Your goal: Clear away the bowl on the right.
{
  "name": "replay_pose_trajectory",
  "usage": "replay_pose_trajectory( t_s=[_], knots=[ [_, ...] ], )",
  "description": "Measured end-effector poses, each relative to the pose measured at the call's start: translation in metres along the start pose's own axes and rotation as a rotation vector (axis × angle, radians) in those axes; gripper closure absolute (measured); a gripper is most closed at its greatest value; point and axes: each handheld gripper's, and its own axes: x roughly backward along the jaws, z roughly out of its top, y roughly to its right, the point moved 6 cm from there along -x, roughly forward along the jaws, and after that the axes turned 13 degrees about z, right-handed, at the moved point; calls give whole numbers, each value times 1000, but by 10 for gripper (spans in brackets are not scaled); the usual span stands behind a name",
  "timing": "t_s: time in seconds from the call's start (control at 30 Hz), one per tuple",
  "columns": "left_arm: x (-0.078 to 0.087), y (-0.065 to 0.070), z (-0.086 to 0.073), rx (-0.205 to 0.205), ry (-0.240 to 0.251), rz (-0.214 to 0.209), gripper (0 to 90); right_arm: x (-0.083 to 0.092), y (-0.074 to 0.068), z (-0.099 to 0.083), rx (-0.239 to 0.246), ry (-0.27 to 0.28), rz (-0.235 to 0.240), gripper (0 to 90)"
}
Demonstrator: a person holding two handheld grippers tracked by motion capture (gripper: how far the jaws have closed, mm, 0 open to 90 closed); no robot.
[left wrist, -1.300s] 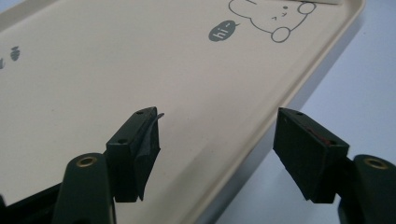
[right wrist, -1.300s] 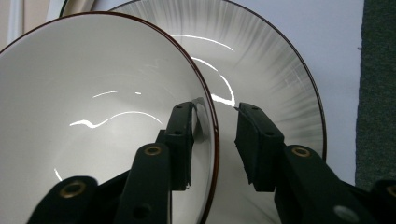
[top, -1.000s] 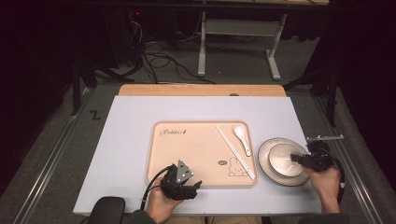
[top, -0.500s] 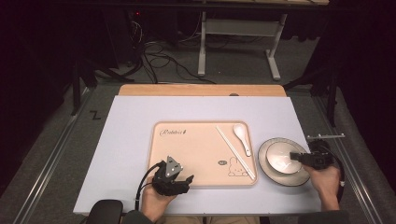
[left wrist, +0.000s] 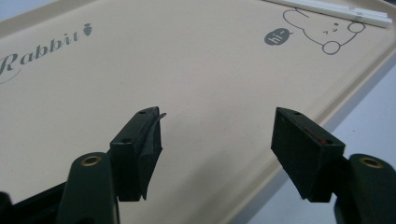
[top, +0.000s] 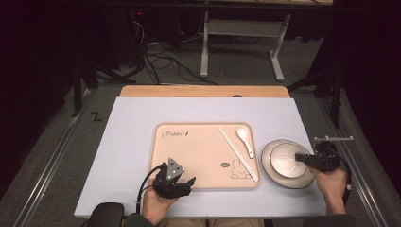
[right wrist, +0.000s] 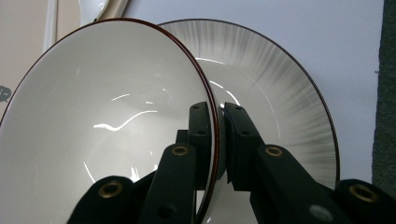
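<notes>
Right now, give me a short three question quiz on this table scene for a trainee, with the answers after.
1. True or false: the right gripper is shut on the rim of the bowl.
2. What does the bowl sit on: A, the tray; B, the plate; C, the bare table?
3. Which utensils lie on the tray beside the rabbit drawing?

Key: 1. True. 2. B, the plate. 3. The chopsticks and the white spoon.

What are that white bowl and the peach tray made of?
The bowl looks like glazed ceramic: glossy white, sharp light reflections, a thin dark red rim. The tray seems matte plastic: a flat peach surface with printed rabbit artwork and no glare.
</notes>
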Motion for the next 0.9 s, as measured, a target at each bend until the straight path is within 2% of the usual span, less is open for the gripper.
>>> replay_pose_trajectory(
  t_s=[0.2, 0.4, 0.63, 0.8, 0.83, 0.9],
  knots=[
    [-6, -1, -1, -2, -17, 7, 338, 0, -2, 1, 10, 9, 3, 837],
    [-6, -1, 1, 12, -9, 7, 338, 2, -5, 1, 9, 23, 17, 837],
    [-9, 0, 4, 18, -13, -13, 339, 8, -7, -2, -5, 50, 36, 837],
    [-12, 6, 4, 14, -18, -34, 339, 13, -11, -8, -13, 71, 51, 837],
    [-12, 9, 4, 24, -19, -45, 339, 14, -12, -9, -10, 70, 53, 837],
    [-13, 10, 4, 9, -22, -54, 339, 16, -16, -10, -11, 78, 58, 837]
  ],
)
